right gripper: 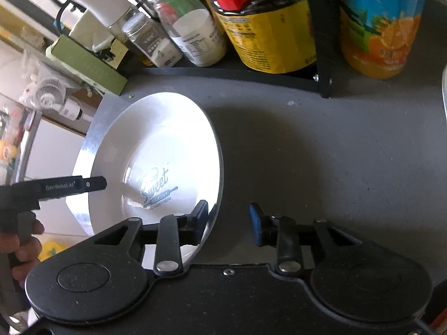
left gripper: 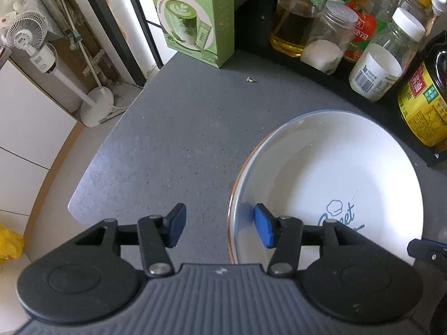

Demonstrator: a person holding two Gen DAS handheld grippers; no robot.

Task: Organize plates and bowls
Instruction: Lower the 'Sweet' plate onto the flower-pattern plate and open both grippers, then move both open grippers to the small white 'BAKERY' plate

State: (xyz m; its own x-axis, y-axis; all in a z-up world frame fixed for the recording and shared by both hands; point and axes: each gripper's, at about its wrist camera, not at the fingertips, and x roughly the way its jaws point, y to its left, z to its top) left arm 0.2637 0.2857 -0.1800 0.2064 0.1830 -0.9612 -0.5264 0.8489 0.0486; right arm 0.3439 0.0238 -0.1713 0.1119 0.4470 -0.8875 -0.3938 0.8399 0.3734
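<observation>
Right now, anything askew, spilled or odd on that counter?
Mostly fine. The white plate sits flat on the grey counter, unchipped as far as I can see. One oddity: a small green scrap lies loose on the counter, in front of the green matcha latte box. No spills visible.

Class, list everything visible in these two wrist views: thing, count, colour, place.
plate: one, white with blue lettering, on the counter, its rim between the fingers of both grippers
counter: one, grey, under everything
matcha box: one, green, counter's far left
rack: one, black, behind the plate, holding jars and bottles
juice bottle: one, orange, right of the rack
fan: one, white, on the floor
left gripper: open, straddling the plate's left rim
right gripper: open, straddling the right rim
hand: one, holding the left gripper
</observation>
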